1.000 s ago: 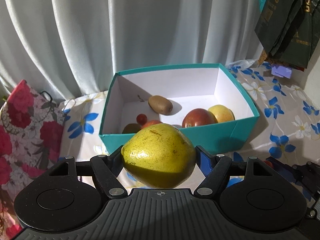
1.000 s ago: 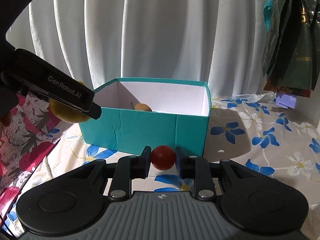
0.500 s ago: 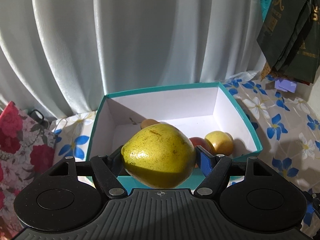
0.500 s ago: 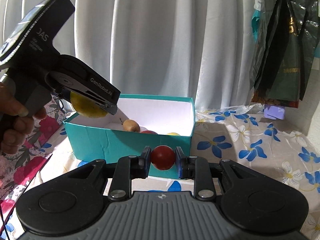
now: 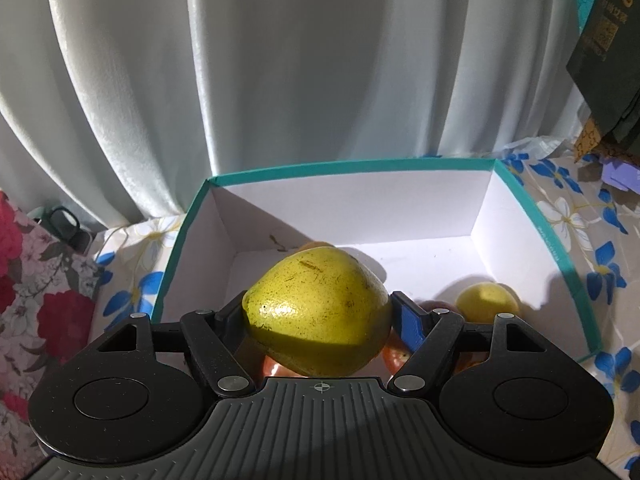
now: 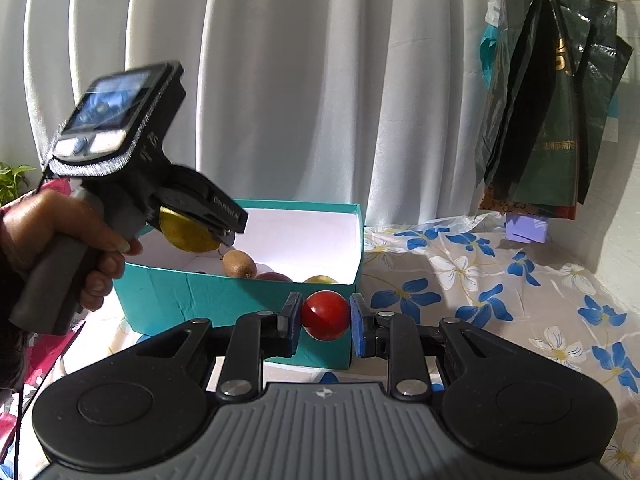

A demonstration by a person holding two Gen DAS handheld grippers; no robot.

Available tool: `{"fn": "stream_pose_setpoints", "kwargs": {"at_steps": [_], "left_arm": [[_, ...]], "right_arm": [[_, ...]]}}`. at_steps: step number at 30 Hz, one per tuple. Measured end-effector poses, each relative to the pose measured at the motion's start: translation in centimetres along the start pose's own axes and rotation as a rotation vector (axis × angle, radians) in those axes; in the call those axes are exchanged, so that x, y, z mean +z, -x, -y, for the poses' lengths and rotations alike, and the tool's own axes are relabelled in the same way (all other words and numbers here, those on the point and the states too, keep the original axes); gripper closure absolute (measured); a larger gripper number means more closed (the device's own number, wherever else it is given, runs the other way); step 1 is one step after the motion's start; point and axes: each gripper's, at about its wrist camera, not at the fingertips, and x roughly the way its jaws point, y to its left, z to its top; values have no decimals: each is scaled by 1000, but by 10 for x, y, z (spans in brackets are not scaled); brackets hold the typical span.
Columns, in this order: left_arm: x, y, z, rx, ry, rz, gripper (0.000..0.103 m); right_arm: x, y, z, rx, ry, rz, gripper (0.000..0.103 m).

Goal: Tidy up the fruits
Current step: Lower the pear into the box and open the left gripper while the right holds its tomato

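My left gripper (image 5: 318, 312) is shut on a large yellow-green pear (image 5: 316, 312) and holds it above the inside of the teal box (image 5: 352, 166) with white walls. Below the pear lie a yellow fruit (image 5: 486, 302) and red fruits (image 5: 396, 356), partly hidden. My right gripper (image 6: 325, 316) is shut on a small red tomato (image 6: 325, 314), in front of the box's near right corner (image 6: 240, 300). In the right wrist view the left gripper (image 6: 208, 224) hangs over the box's left side with the pear (image 6: 186, 236); a kiwi (image 6: 239, 264) lies inside.
A white curtain (image 6: 300, 80) hangs behind the box. Dark bags (image 6: 548, 120) hang at the right over a small purple box (image 6: 526, 230). The blue-flowered cloth (image 6: 480, 280) spreads to the right; a red-flowered cushion (image 5: 36, 300) lies at the left.
The left gripper has carried the pear forward from before the box's front wall to over its inside. The right gripper has kept nearly still with the tomato.
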Motion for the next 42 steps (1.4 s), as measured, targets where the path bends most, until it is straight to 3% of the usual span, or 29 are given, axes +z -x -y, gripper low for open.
{"fn": "stream_pose_setpoints", "kwargs": {"at_steps": [13,23,42], "left_arm": [[-12,-35,7,-25,-21,-94,25],[-11,-39,13,-4,-44,-89,25],[-10,-44,7,-38,-3,-112,25]], "right_arm": [[1,-2,-1,-37,-14,-10,79],[6,-5,-3,-38,-13,-7,79],[12,-4,1,-28,-24,23,79]]}}
